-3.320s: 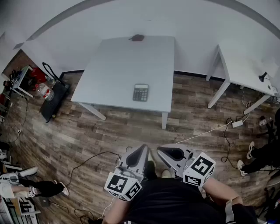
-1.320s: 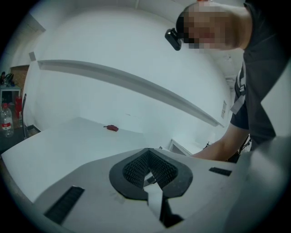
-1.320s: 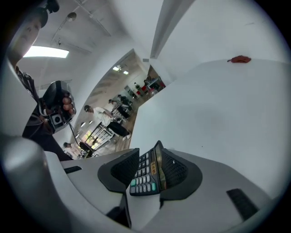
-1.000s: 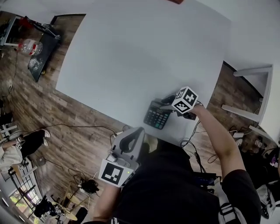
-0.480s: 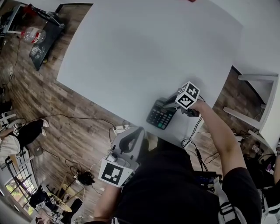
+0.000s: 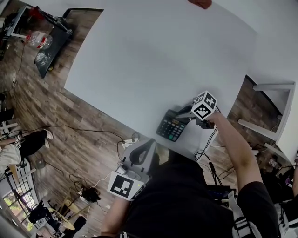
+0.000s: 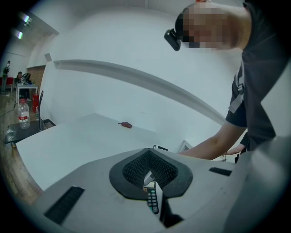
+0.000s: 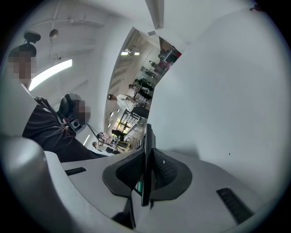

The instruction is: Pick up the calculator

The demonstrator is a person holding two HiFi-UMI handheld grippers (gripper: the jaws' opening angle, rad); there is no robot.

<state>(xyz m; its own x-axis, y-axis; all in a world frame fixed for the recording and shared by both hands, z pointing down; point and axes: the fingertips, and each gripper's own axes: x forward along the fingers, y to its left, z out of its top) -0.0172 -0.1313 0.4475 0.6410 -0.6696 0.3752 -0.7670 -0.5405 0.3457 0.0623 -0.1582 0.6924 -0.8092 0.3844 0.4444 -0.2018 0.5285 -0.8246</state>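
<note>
While your right gripper (image 6: 185, 114) reaches out over the near corner of the white surface (image 6: 153, 60), its fingers are closing on the calculator (image 6: 171, 128). The right gripper view shows the calculator's thin dark body edge-on between the two black pads (image 8: 163, 170), with both pads against it. From the head view, the calculator sits at the surface's near edge, close to the right-hand corner. Its keys face up and its far end is in the fingers. Whether its near end is touching the surface cannot be told.

Your left gripper (image 6: 146, 143) hangs low beside your body, over the wooden floor (image 6: 70, 135) and short of the surface's edge, well apart from the calculator. In the left gripper view its fingers are drawn together with only a narrow slit between them and nothing held. Through that slit you can see a sliver of the calculator's keypad (image 7: 152, 200) beyond.

Little else lies on the surface — only a small reddish-brown object (image 6: 200, 3) at its far edge, which also shows in the left gripper view (image 7: 125, 124). Off to the left of the head view, a water bottle (image 6: 39, 39) rests beside a dark bag (image 6: 49, 53) on the floor, and a cable (image 6: 93, 130) trails across the boards near the surface's leg.
</note>
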